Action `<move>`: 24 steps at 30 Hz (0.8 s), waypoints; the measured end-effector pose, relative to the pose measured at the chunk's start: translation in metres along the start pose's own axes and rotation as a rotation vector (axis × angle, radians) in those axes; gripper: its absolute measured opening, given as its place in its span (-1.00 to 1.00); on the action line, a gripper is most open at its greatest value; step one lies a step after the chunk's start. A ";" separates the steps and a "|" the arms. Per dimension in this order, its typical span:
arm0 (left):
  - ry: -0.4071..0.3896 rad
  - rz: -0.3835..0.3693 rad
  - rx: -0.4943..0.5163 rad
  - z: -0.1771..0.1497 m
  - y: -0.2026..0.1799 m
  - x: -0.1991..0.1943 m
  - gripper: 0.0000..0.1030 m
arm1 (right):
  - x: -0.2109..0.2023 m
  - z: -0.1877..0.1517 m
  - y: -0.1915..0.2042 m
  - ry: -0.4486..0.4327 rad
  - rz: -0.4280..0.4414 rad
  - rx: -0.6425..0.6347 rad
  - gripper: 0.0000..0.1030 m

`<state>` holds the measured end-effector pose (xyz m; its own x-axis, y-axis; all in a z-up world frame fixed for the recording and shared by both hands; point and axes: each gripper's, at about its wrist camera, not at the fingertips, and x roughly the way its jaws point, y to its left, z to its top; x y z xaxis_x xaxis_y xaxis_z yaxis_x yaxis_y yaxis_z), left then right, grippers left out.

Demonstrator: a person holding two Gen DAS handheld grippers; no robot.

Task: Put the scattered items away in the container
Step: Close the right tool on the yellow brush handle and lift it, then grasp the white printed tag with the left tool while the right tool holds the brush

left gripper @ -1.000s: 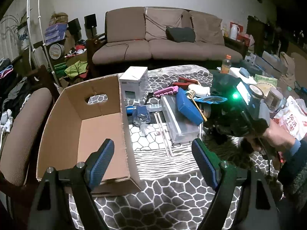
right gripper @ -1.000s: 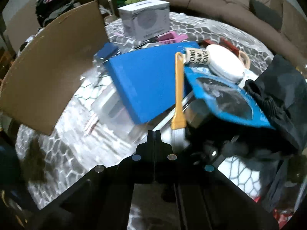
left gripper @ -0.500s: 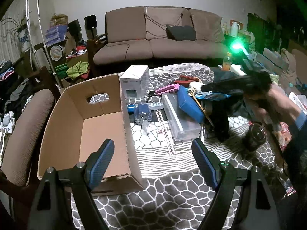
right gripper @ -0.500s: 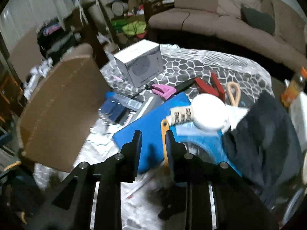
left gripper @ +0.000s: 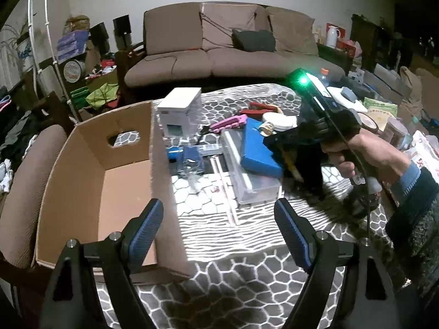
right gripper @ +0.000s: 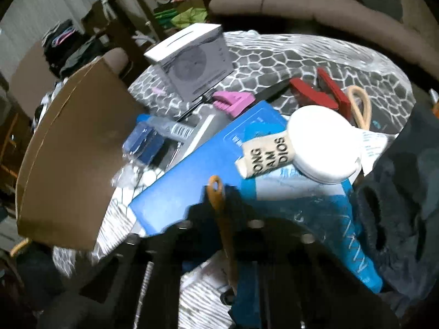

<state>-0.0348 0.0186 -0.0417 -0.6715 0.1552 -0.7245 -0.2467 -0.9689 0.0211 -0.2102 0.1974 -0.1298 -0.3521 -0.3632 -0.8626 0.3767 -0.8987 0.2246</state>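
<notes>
Both views, one perhaps blurred: blue case (left gripper: 260,150) (right gripper: 197,181).

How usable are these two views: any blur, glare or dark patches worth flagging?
Left wrist view: mostly sharp, fisheye-bent, left claw crisp; a green LED flares on the right claw's body, right side of room dark. Right wrist view: right claw motion-smeared and underexposed around an orange handle; white round case overexposed; cardboard box soft.

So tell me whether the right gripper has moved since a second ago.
Yes. The right gripper has swung back down over the blue box, judged against the sofa.
</notes>
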 end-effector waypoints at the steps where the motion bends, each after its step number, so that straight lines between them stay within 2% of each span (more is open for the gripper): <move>1: 0.002 -0.003 0.002 0.001 -0.002 0.001 0.62 | -0.002 -0.002 0.001 0.000 -0.007 -0.006 -0.91; 6: 0.006 -0.007 0.002 0.002 -0.007 0.008 0.62 | -0.030 -0.016 0.004 -0.031 -0.010 0.008 -0.92; 12: -0.012 -0.033 -0.035 0.005 -0.003 0.013 0.62 | -0.082 -0.039 0.009 -0.115 -0.023 0.046 -0.92; 16: -0.067 -0.070 -0.035 0.009 -0.003 0.015 0.62 | -0.110 -0.061 0.017 -0.147 -0.011 0.066 -0.92; 21: -0.184 0.016 0.002 0.020 -0.021 0.021 0.62 | -0.138 -0.089 0.025 -0.181 0.009 0.110 -0.92; 24: -0.235 0.014 0.038 0.028 -0.036 0.026 0.62 | -0.154 -0.104 0.033 -0.198 0.011 0.144 -0.92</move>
<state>-0.0634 0.0633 -0.0421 -0.8183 0.1866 -0.5436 -0.2594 -0.9639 0.0596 -0.0548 0.2494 -0.0367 -0.5150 -0.4019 -0.7571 0.2607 -0.9149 0.3084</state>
